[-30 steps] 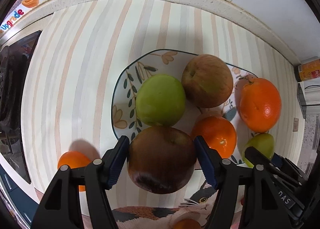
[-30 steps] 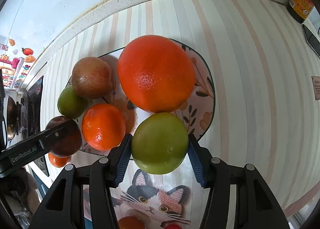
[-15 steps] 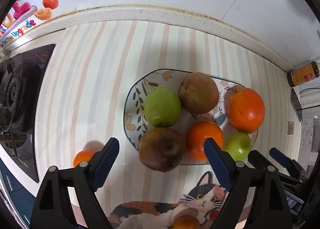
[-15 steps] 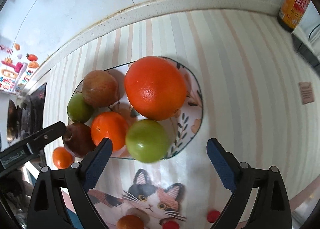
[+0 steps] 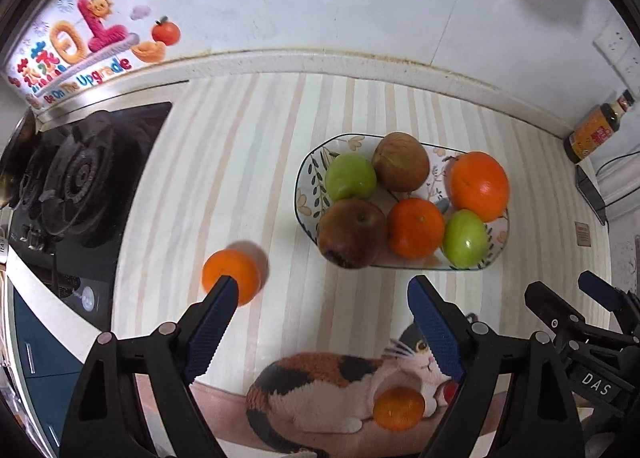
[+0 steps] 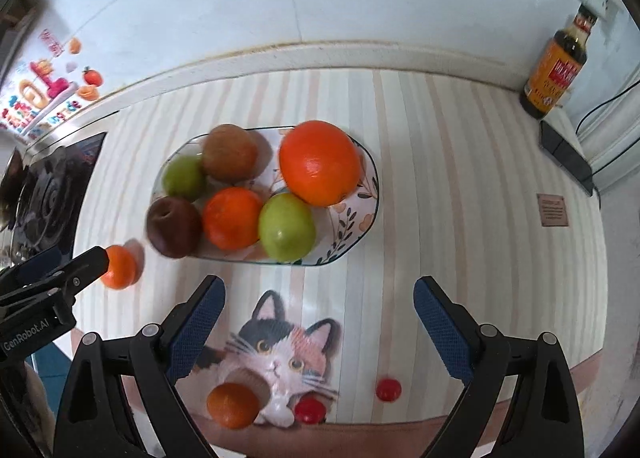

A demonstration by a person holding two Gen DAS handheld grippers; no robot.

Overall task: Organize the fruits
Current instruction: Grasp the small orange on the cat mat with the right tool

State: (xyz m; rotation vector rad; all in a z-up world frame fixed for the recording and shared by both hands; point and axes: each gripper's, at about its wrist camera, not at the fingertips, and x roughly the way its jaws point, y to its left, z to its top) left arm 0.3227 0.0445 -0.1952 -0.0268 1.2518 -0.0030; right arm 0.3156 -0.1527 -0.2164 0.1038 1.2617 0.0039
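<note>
A floral plate [image 5: 301, 193] [image 6: 362, 213] on the striped mat holds several fruits. Among them are a dark red apple [image 5: 352, 233] [image 6: 174, 226] at its front left rim and a green apple [image 5: 465, 238] [image 6: 286, 226] at the front. A large orange [image 6: 319, 162] and a small orange [image 5: 416, 228] lie there too. My left gripper [image 5: 320, 290] hangs open above the mat, nothing between its fingers. My right gripper [image 6: 320, 286] is open and empty too. A loose orange [image 5: 230, 276] [image 6: 118, 266] lies left of the plate. Another orange [image 5: 399, 406] [image 6: 233, 405] sits on the cat picture.
A black gas stove [image 5: 76, 181] fills the left side. A sauce bottle [image 6: 554, 69] and a black device with a cable [image 6: 566, 155] stand at the back right by the wall. Two small red fruits [image 6: 388, 389] lie near the mat's front edge.
Both grippers let go of their fruit, the left the dark red apple and the right the green apple. Both opened wide and rose back from the plate. The two apples stay on the plate.
</note>
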